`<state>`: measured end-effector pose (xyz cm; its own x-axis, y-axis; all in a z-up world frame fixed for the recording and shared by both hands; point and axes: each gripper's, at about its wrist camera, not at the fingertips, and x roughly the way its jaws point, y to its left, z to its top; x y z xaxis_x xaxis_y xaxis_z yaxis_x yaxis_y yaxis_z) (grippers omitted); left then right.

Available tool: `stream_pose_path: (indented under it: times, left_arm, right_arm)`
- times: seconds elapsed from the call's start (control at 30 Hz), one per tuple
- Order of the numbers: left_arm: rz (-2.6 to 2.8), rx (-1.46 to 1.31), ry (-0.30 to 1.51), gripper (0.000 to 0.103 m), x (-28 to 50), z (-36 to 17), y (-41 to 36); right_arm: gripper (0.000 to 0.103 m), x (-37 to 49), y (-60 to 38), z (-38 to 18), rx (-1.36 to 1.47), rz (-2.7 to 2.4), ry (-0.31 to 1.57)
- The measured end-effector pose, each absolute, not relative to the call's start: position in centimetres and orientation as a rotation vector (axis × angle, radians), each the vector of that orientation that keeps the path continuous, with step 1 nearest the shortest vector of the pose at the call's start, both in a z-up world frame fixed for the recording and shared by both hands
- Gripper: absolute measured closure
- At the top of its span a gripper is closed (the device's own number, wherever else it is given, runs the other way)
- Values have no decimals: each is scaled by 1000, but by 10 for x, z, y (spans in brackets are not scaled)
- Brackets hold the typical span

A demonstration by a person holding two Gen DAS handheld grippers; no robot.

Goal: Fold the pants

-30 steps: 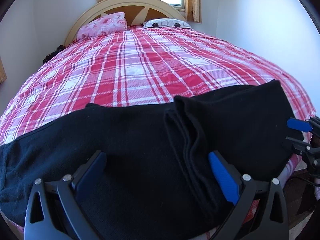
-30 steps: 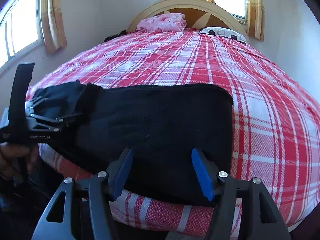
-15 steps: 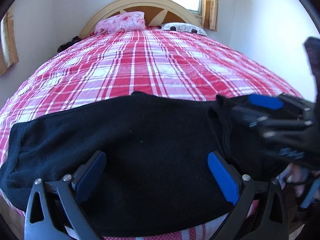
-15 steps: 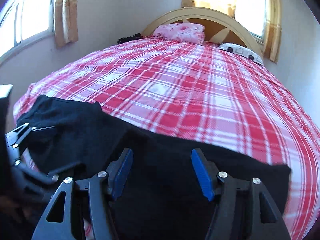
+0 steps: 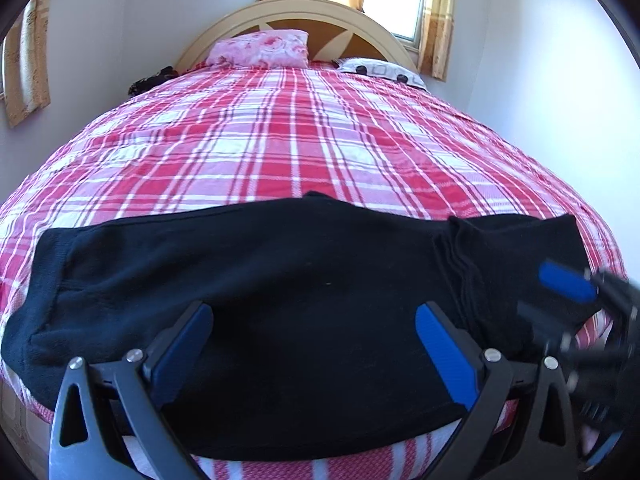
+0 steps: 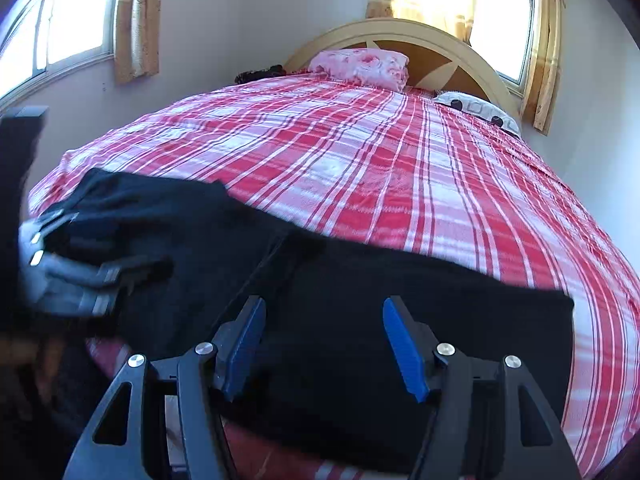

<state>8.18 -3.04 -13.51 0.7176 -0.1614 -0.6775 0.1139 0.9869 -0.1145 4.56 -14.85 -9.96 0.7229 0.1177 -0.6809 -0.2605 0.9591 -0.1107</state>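
Note:
Black pants (image 5: 260, 272) lie stretched across the near edge of the red plaid bed (image 5: 280, 152). Their right end is doubled over into a thicker folded layer (image 5: 500, 256). My left gripper (image 5: 312, 316) hovers open over the middle of the pants with nothing pinched. My right gripper (image 5: 568, 284) shows blurred at the pants' right end. In the right wrist view my right gripper (image 6: 324, 308) stands open above the folded layer of the pants (image 6: 420, 320). There, the left gripper (image 6: 80, 276) is a blur at the left over the cloth.
A pink floral pillow (image 5: 264, 48) and a white patterned pillow (image 5: 380, 70) lie by the curved headboard (image 5: 304, 8). A dark item (image 5: 152, 78) sits at the bed's far left corner. Curtained windows (image 6: 68, 28) are on the left and back walls.
Both grippers have slid left along the pants and rolled a little. The folded layer now sits further right in the left wrist view. The right gripper came into that view's right side.

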Motion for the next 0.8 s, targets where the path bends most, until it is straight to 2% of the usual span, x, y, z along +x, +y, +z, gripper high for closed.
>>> stream_pose_path:
  times: [0.13,0.5,0.8]
  left_arm:
    - [-145,-73,759,0,82,-136,-24]
    - [-100,-81,737,0,80,-128,0]
    - [121,-76,698,0,87,-111,107]
  right_arm:
    - [40,35,-142,-123,-228,202,761]
    - [40,34,-140,-124,-222,180,761]
    - [40,32,-142,-119,-200,169,760]
